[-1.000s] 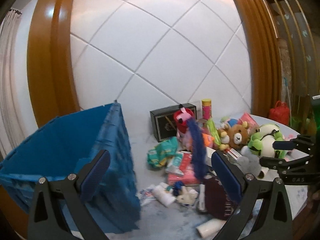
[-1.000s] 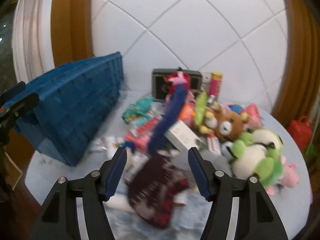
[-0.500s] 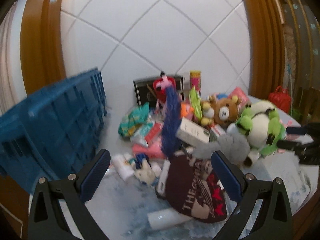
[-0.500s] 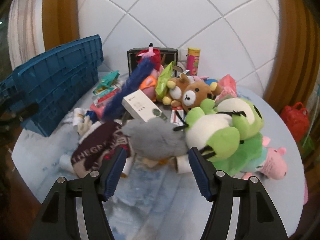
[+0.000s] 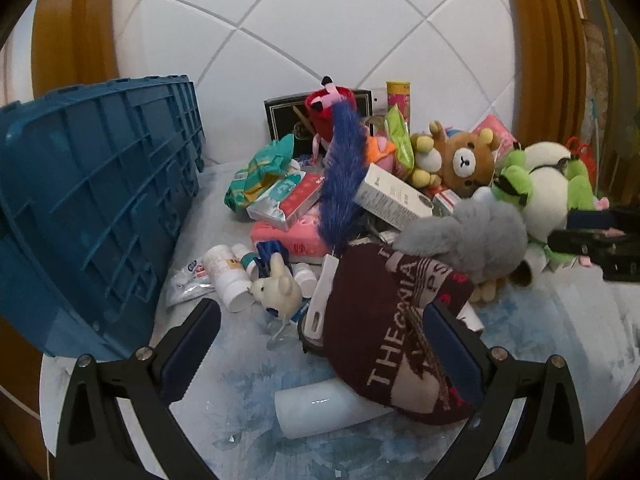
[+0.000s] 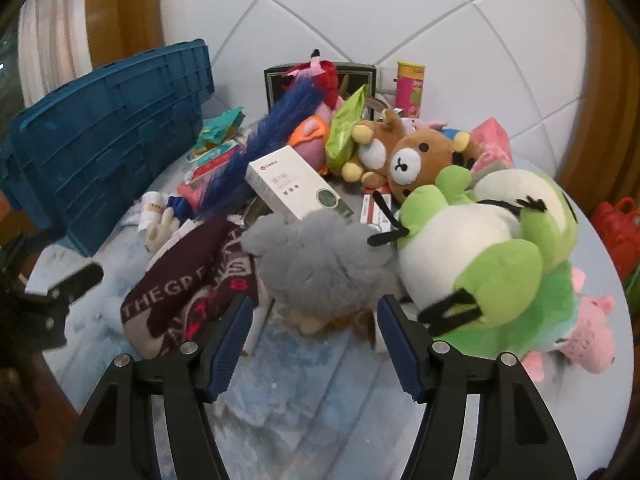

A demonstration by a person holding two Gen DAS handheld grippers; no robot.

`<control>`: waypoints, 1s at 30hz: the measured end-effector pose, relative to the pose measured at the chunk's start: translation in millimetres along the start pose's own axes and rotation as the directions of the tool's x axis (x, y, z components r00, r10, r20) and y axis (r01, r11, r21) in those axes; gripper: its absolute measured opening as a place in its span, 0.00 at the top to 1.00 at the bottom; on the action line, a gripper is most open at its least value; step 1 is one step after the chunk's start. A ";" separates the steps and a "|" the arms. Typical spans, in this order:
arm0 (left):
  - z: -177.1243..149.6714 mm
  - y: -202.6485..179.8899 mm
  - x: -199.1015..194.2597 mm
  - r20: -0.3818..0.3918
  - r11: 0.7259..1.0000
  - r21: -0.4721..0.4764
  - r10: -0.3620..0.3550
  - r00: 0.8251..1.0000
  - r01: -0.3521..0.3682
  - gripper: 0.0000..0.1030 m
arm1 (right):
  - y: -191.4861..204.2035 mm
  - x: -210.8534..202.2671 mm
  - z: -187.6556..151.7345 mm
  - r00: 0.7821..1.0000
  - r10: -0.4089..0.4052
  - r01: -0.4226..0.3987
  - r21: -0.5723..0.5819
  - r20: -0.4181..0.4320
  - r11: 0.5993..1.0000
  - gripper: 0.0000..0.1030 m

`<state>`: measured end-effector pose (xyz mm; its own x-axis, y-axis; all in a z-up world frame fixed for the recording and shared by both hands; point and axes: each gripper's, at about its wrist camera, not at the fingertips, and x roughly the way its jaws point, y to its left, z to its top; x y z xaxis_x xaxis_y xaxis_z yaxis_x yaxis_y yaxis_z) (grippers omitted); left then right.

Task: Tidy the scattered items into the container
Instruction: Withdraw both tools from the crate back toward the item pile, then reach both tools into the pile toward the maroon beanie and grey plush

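Note:
A blue plastic crate (image 5: 92, 200) stands at the left of a round table; it also shows in the right wrist view (image 6: 108, 132). A heap of items lies beside it: a maroon knit hat (image 5: 392, 320) (image 6: 188, 280), a grey fluffy toy (image 5: 468, 236) (image 6: 320, 260), a green frog plush (image 6: 480, 248), a brown bear plush (image 5: 468, 160), a blue feather duster (image 5: 340, 176), a white box (image 6: 296, 188), small bottles (image 5: 228, 276). My left gripper (image 5: 320, 356) is open, low over the hat. My right gripper (image 6: 316, 340) is open, just before the grey toy.
A white tube (image 5: 320, 408) lies at the table's front. A black box (image 5: 288, 120) and a yellow-pink can (image 5: 398, 96) stand against the tiled wall. A pink pig plush (image 6: 588, 336) lies at the right edge. A red bag (image 6: 616, 228) sits off the table.
Both grippers have swung right from the crate and come down closer to the heap. The crate has slid to the left of both views. Both stay open.

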<state>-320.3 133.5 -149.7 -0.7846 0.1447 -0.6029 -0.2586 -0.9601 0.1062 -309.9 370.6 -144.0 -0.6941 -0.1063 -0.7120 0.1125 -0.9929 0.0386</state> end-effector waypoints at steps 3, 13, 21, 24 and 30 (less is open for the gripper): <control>-1.9 -2.0 8.9 -0.011 1.000 0.011 -0.006 1.000 0.006 0.00 | 1.6 8.9 3.4 1.000 -0.008 0.008 0.021 -0.005 1.000 0.37; -8.2 -15.8 33.0 -0.056 0.998 0.033 -0.055 0.997 0.057 0.00 | -0.5 37.9 4.5 0.998 -0.034 0.038 0.086 -0.047 0.996 0.36; -16.2 -30.2 60.5 -0.111 0.995 0.047 -0.082 0.990 0.088 0.00 | -10.6 60.9 7.3 0.995 -0.036 0.049 0.136 -0.094 0.989 0.36; -20.7 -31.1 73.0 -0.138 0.995 0.035 -0.091 0.986 0.097 0.00 | -12.3 70.4 8.0 0.993 -0.031 0.047 0.146 -0.112 0.988 0.36; -26.3 -35.1 94.8 -0.168 0.992 0.025 -0.114 0.979 0.120 0.00 | -15.4 92.6 12.6 0.989 -0.005 0.031 0.175 -0.146 0.984 0.36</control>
<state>-370.8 174.7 -231.4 -0.6441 0.2108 -0.7353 -0.3649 -0.9295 0.0532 -384.8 375.5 -201.7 -0.5832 -0.0923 -0.8071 -0.0354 -0.9897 0.1387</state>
